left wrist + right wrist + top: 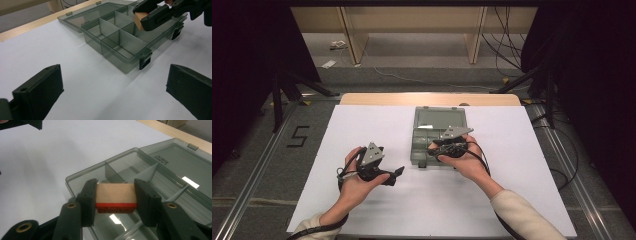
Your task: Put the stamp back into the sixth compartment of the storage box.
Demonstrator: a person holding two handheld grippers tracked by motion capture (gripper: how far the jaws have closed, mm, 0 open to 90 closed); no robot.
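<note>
Wooden stamp (116,195) in right gripper (116,200)

Large black "5" (300,136) marked on the grey floor (262,165) left of the surface. Embossed lettering (162,158) on the open lid (185,167) of the clear grey box, too small to read. Raised red characters on the stamp (116,199), illegible.

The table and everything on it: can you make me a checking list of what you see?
Surface: white table top, wooden far edge.
Job's things: wooden stamp block with red base; clear grey compartment box, lid open flat.
Clutter: nothing seen.
Grippers: right hand-held gripper clamps the block above the box; left hand-held gripper open, holding nothing.
Cables: black cable trails from right hand-held gripper.
Surroundings: grey floor, wooden shelving behind.
</note>
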